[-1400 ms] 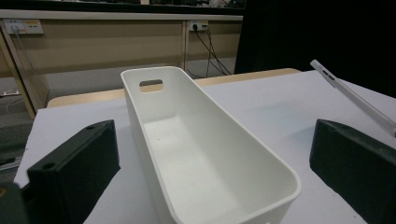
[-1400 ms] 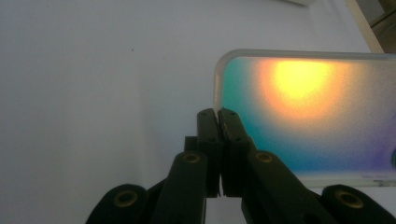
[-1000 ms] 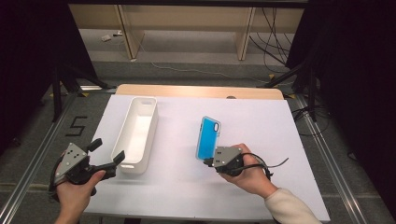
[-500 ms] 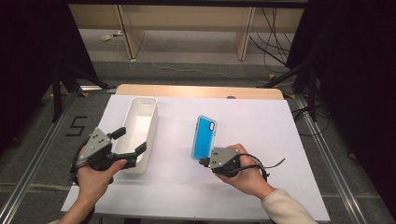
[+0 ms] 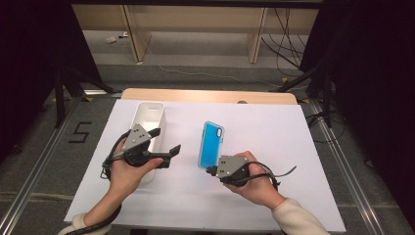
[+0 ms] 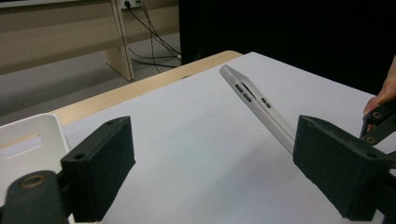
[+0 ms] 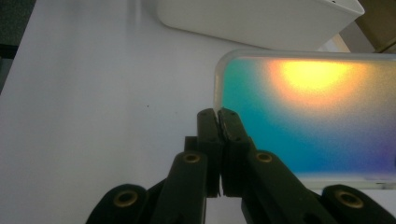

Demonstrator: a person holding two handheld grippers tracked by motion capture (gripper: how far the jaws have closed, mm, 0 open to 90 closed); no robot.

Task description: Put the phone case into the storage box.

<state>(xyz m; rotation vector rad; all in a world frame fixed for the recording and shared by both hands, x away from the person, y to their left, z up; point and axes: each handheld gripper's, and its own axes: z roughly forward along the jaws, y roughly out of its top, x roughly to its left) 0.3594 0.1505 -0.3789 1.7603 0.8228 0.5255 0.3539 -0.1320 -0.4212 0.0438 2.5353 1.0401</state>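
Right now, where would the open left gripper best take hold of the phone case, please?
Probably the free far end of the phone case, from the tray side, jaws across its thin edges: the right gripper pinches the near corner, tilting it off the table.

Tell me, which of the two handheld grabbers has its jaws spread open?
The left gripper, beside the white bin; the right gripper is clamped on the blue phone case.

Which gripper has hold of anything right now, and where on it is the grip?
The right gripper is shut on the phone case, pinching its rim at the near corner. The left gripper is open, holding nothing.
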